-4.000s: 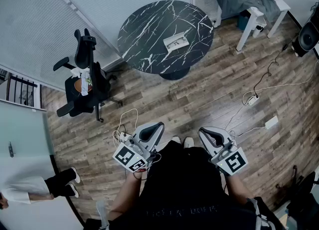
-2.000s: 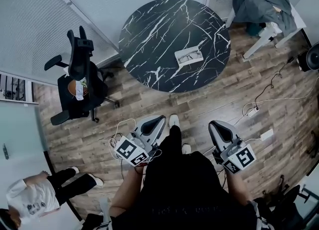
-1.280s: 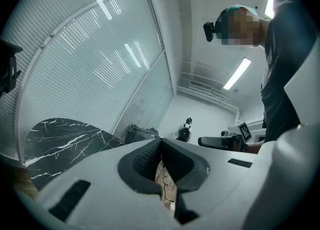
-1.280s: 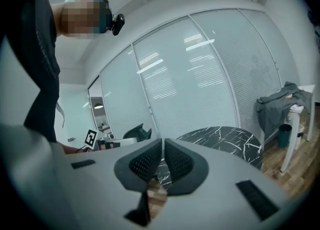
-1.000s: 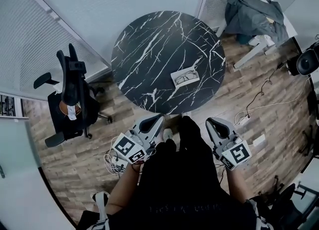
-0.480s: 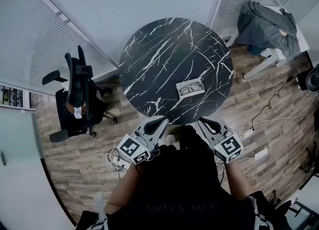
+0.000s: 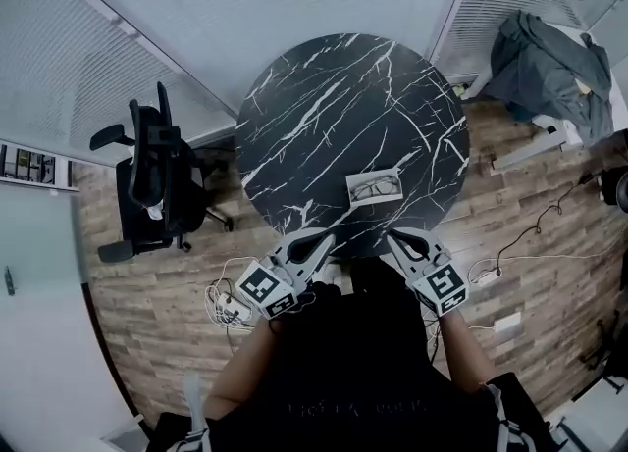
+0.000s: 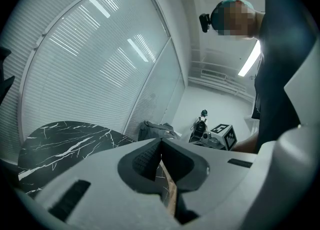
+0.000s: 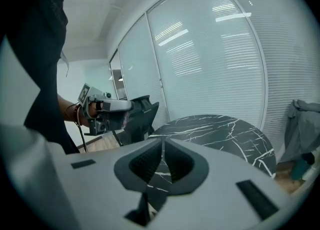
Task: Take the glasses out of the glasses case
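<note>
Approach closing. Over the last seconds the round marble table (image 7: 314, 107) has come from far up the head view to right under our grippers; we now stand at its near rim.

Left gripper (image 7: 322, 238): jaws together, nothing between them, tips just over the table's edge. Right gripper (image 7: 396, 238): also closed and empty, tips at the rim. Each gripper's own view confirms that the pads meet.

The glasses case (image 7: 375, 187) lies open on the tabletop, a short way in from the near edge and toward the right side. The glasses (image 7: 374, 185) still lie inside it. It sits ahead of both grippers, somewhat closer to the right one.

Our judgement: the walk-up is done and reach is next. Nothing has been touched, so the task itself has not begun. Both jaws must open before any grasp.

Room: bare marble lies left of the case and beyond it, leaving free space to set the glasses down. The office chair (image 7: 152, 180) stands well apart on the left. Loose cables (image 7: 224, 295) lie on the floor near our left side; mind footing.
</note>
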`<state>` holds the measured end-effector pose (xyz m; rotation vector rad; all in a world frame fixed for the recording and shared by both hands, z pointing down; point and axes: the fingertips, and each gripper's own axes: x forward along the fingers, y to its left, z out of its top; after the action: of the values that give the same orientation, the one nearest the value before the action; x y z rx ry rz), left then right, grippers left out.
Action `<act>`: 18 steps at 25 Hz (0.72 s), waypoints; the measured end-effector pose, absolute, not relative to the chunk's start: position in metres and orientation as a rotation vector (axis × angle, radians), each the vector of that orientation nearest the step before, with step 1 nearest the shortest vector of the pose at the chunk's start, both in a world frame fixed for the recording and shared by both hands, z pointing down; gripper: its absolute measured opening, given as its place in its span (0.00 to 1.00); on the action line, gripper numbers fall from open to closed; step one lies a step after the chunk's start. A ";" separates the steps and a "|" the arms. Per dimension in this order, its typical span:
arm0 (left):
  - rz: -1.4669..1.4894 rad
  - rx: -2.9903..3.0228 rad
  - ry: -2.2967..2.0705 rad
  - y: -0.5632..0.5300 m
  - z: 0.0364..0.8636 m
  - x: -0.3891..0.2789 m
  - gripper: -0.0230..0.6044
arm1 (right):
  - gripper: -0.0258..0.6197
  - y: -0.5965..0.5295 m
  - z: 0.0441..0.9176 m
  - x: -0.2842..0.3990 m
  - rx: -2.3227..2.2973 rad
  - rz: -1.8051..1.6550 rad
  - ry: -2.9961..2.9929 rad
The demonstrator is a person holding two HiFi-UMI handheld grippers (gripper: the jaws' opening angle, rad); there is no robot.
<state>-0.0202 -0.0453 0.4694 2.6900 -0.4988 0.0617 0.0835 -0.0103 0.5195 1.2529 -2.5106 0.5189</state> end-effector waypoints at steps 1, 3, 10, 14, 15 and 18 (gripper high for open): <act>0.062 2.682 -0.516 -0.049 0.470 -0.017 0.07 | 0.10 -0.015 0.523 0.086 1.226 0.516 -2.513; 0.070 2.668 -0.547 -0.054 0.473 -0.013 0.07 | 0.10 -0.022 0.530 0.091 1.180 0.520 -2.519; 0.081 2.654 -0.661 -0.068 0.470 -0.001 0.07 | 0.10 -0.047 0.560 0.106 1.079 0.540 -2.519; 0.076 2.640 -0.698 -0.067 0.471 -0.001 0.07 | 0.10 -0.056 0.578 0.104 0.989 0.532 -2.476; 0.086 2.637 -0.699 -0.065 0.474 -0.001 0.07 | 0.10 -0.058 0.582 0.103 0.975 0.530 -2.467; 0.116 2.629 -0.671 -0.063 0.487 0.000 0.07 | 0.10 -0.066 0.593 0.103 0.953 0.507 -2.435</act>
<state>0.0002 -0.0627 0.4870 2.6289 -0.6712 0.1162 0.1028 -0.0662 0.5931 0.9532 -2.4348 0.5068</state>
